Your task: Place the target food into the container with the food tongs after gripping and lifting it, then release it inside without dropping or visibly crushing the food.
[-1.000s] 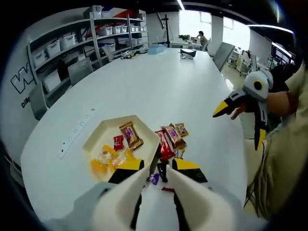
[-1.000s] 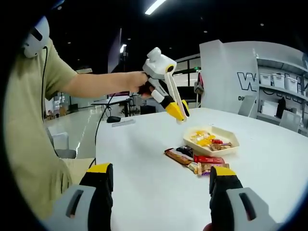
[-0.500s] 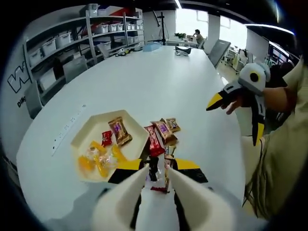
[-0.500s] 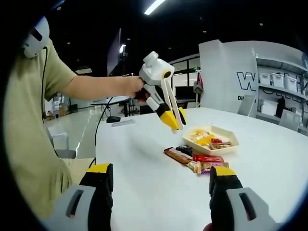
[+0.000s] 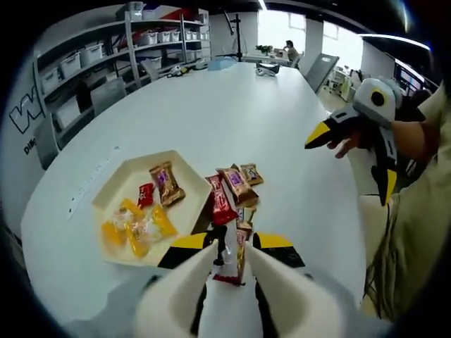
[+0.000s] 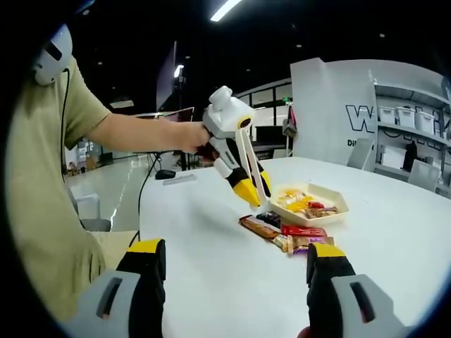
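Several wrapped snack bars lie on the white table beside a cream hexagonal tray (image 5: 106, 189): a red bar (image 5: 220, 199), a brown bar (image 5: 236, 184) and a small brown pack (image 5: 250, 173). My left gripper (image 5: 231, 241) hangs open just above the near end of this pile, and a dark wrapper (image 5: 224, 248) and a slim bar (image 5: 240, 236) show between its yellow tips. The right gripper view has the left gripper (image 6: 255, 189) pointing down at the snacks (image 6: 289, 236) next to the tray (image 6: 337, 217). My right gripper (image 6: 234, 264) stands wide open and holds nothing.
The tray holds yellow candies (image 5: 134, 229), a small red pack (image 5: 146, 195) and a brown bar (image 5: 163, 183). The person's arm and the right gripper (image 5: 352, 158) hover over the table's right edge. Shelves with bins (image 5: 77, 67) line the far left wall.
The left gripper has come down and closer to the snack pile beside the tray, its tips now straddling the nearest wrappers. The right gripper has stayed where it was.
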`<act>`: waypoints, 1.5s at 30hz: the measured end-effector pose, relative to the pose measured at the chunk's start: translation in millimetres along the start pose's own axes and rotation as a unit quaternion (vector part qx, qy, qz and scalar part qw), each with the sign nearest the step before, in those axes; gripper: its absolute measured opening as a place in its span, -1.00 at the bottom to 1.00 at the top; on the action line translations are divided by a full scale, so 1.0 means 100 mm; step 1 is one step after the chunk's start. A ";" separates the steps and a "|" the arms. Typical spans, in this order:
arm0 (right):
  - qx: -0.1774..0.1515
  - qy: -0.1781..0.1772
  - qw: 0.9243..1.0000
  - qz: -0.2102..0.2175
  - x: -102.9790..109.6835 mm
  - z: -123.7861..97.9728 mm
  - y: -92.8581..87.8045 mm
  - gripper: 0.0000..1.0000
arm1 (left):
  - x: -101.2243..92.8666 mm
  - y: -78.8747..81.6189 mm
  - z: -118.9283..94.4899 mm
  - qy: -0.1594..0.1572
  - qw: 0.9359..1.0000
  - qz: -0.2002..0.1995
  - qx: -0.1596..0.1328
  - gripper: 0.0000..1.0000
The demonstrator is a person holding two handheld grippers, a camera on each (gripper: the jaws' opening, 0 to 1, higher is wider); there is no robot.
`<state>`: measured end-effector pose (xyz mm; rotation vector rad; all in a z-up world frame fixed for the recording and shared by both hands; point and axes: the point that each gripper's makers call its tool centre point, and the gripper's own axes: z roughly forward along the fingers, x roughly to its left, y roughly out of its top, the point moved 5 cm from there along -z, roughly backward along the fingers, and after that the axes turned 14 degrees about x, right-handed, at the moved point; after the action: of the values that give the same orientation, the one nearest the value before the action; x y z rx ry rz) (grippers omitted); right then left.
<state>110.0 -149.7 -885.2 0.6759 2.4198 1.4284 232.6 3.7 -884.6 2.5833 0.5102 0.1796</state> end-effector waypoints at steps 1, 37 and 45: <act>0.001 0.000 1.000 0.000 0.00 0.00 0.00 0.62 | 0.00 -0.01 0.01 -0.001 1.000 -0.004 -0.001 -0.54; 0.002 -0.002 1.000 -0.002 -0.02 -0.01 0.01 0.62 | 0.19 -0.05 0.24 0.021 0.998 -0.051 0.009 -0.53; 0.002 -0.003 1.000 -0.002 -0.03 -0.02 0.01 0.62 | 0.21 -0.04 0.32 0.019 0.998 -0.060 0.011 -0.53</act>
<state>112.1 -152.6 -883.4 0.6758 2.4183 1.4200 257.9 1.2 -913.6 2.5662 0.6816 0.1832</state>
